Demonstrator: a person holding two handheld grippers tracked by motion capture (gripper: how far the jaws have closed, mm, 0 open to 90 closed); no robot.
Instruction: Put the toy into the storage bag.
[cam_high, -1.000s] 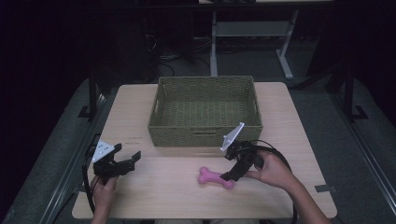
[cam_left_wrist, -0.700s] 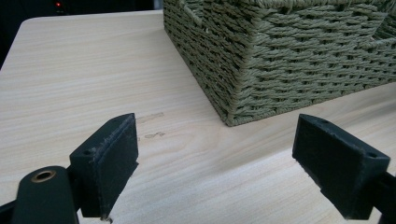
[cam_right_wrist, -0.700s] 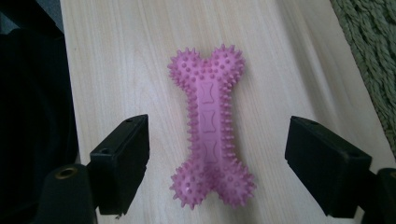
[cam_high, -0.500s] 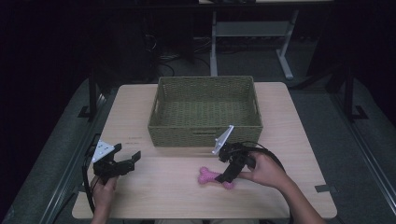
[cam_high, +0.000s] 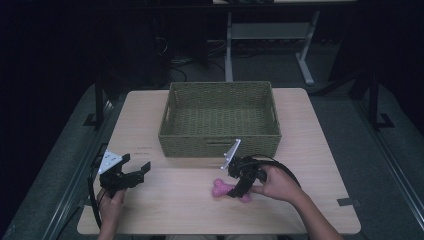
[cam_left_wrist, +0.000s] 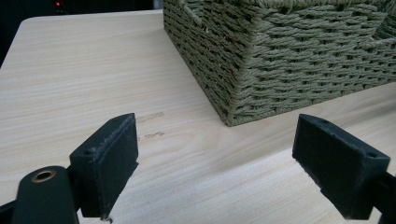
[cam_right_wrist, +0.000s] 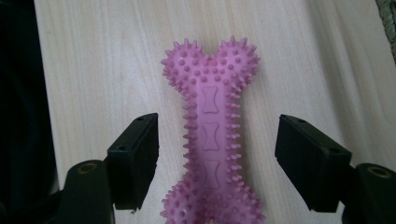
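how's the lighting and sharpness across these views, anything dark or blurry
High view: dim overall, the room beyond the table nearly black, and the pink bone toy small and soft. Left gripper view: bright and even, basket weave crisp, a soft shadow along its base. Right gripper view: the toy well lit with sharp spikes, while the left edge falls into darkness.

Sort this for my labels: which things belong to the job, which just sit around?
In the job, likely:
pink bone toy, between the open right gripper jaws
woven basket

Just there:
left gripper, open over bare table
desk frame behind
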